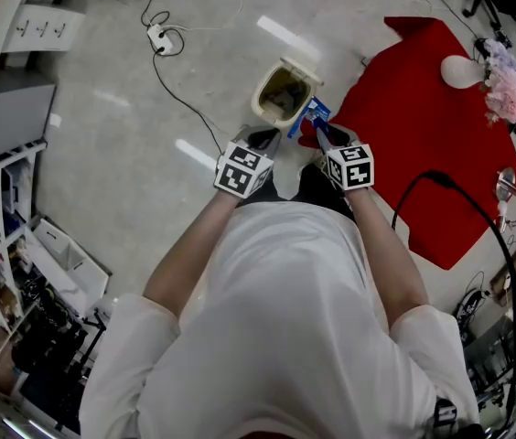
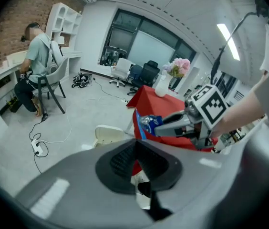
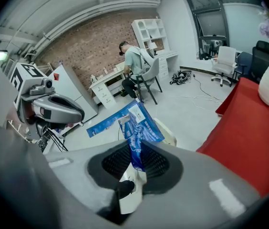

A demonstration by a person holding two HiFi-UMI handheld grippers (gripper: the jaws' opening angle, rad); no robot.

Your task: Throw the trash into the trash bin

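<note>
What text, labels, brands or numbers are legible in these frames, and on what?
No text reads clearly in any view.
Blue wrapper clamped in the right gripper: white print and a white label patch, too blurred to read.
Marker cube on the left gripper, and the one on the right: black-and-white square patterns, no letters or digits.
Trash bin: no visible marking.

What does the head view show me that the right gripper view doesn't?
Head view only: the trash bin's open mouth and a power strip on the floor. Right gripper view only: a seated person at a desk, a brick wall. Both: the blue wrapper pinched in the right gripper's fingers, the left gripper, the red cloth.
</note>
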